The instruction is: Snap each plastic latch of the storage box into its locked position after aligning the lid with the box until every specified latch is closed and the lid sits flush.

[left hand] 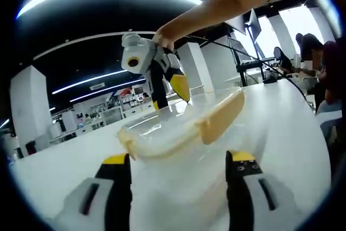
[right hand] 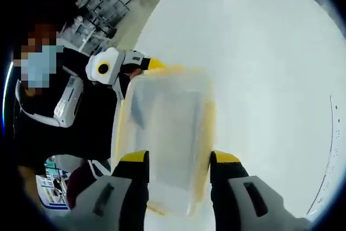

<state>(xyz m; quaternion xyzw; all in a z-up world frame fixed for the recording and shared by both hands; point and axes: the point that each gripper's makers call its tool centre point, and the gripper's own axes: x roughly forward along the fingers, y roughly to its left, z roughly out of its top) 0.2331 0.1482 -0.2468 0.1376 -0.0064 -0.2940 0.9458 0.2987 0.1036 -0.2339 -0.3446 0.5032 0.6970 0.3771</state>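
A clear storage box (left hand: 178,128) with yellow latches (left hand: 220,116) lies on the white table (left hand: 286,133), its lid on top. My left gripper (left hand: 179,159) is open, its jaws wide apart with the near end of the box just ahead of them. The right gripper (left hand: 168,94), held by a hand, reaches the box's far end from above. In the right gripper view the box (right hand: 167,123) runs down between the jaws of my right gripper (right hand: 179,158), which press against its two long sides. The left gripper (right hand: 116,68) sits at the box's far end.
The white table (right hand: 259,52) stretches far to the right and beyond the box. A person in dark clothes (right hand: 54,128) stands at the table's edge. Other people (left hand: 313,52) sit at desks far back on the right.
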